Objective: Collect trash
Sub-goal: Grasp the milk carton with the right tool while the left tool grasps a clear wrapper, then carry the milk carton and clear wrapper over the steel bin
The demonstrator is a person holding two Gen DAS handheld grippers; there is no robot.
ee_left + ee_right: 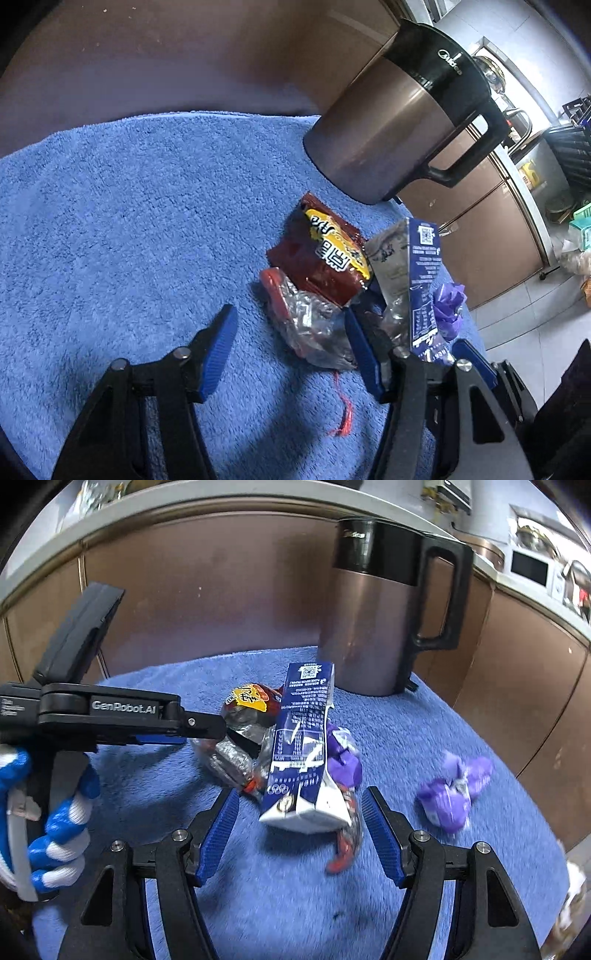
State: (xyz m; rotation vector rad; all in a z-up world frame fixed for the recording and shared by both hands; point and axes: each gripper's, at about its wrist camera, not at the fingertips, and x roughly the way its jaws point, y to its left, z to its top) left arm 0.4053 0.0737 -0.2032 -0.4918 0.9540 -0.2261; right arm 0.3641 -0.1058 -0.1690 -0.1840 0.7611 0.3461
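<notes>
Kettle [373, 620] blocks behind, bare towel [110, 221] open left

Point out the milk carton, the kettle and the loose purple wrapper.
milk carton [301, 746], right wrist view, printed blue side.
kettle [365, 627], right wrist view, brown metal body.
purple wrapper [448, 797], right wrist view, crumpled middle.

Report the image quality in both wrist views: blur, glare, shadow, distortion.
Left wrist view: strong fisheye bending, kettle leaning; dark shadows on the blue towel near the gripper; print on the red snack wrapper sharp. Right wrist view: purple wrapper smeared by motion blur; milk carton print readable; glare on the countertop edge.
</notes>
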